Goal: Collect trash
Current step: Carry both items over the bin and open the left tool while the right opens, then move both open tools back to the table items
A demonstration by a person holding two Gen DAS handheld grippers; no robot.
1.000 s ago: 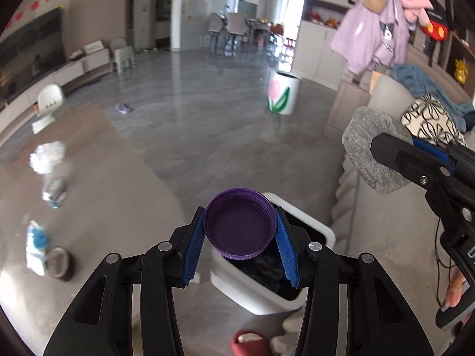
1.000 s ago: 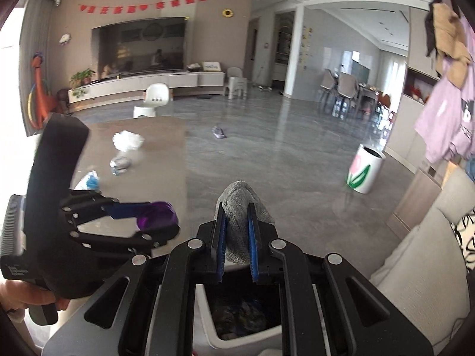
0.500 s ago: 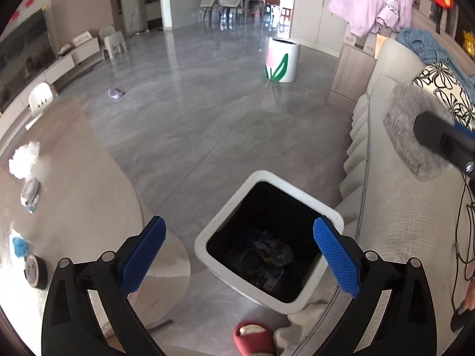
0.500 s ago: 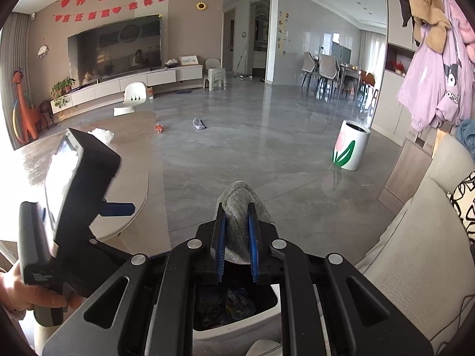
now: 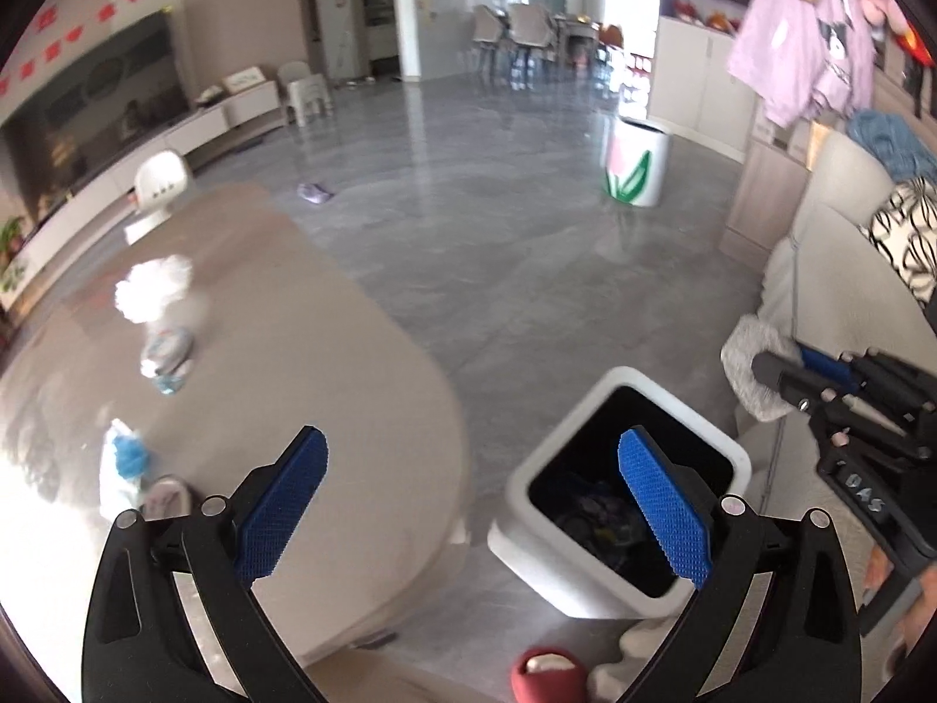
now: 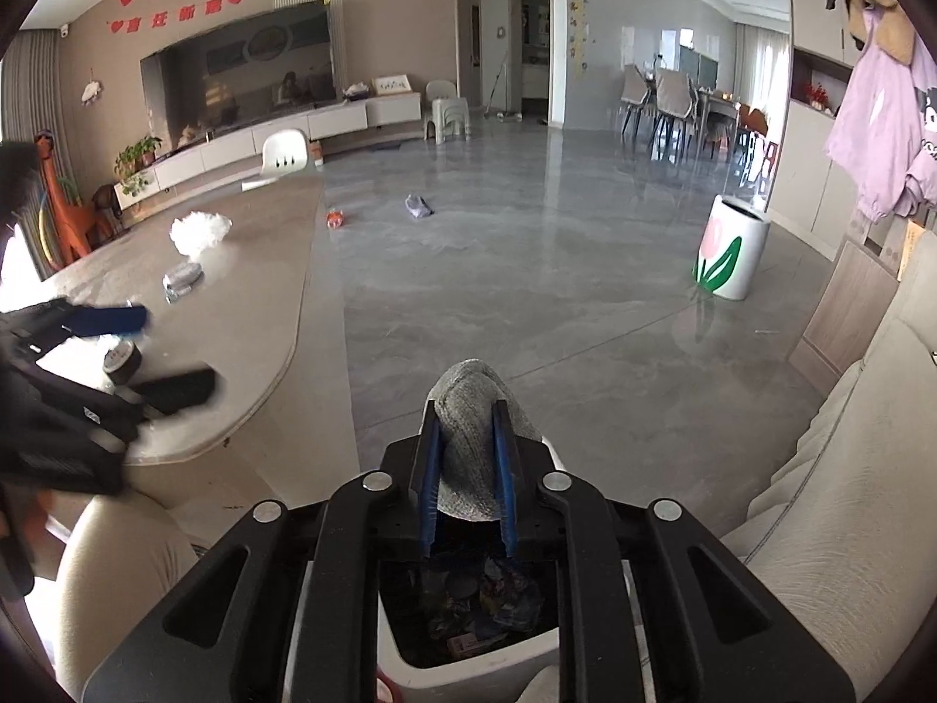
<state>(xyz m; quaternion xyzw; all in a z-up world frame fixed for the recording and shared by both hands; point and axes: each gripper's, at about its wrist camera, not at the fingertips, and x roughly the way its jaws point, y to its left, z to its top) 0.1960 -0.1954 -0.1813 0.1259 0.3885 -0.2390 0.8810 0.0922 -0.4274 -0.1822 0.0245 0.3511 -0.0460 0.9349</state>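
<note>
My left gripper (image 5: 470, 439) stands wide open with nothing in it, over the edge of the round table (image 5: 328, 363) beside the white trash bin (image 5: 621, 378). It shows blurred in the right wrist view as well (image 6: 158, 351). My right gripper (image 6: 465, 422) hangs over the bin (image 6: 404, 653). A grey knitted cloth (image 6: 474, 386) stands between its blue pads, which still touch it as the jaws are opening. On the table lie a white crumpled tissue (image 5: 155, 287), a grey wrapper (image 5: 167, 351), a blue-and-white wrapper (image 5: 126, 457) and a tape roll (image 5: 167, 498).
The bin holds dark mixed trash. A beige sofa (image 6: 831, 498) runs along the right, and a red slipper (image 5: 547, 671) lies by the bin. Farther off on the grey floor stand a tulip-printed bin (image 6: 729, 255), a purple scrap (image 6: 419, 206) and an orange scrap (image 6: 335, 218).
My left gripper opened wide, and the purple cap it held is gone from view; it then swung left over the table edge. My right gripper sank toward the bin and its jaws widened.
</note>
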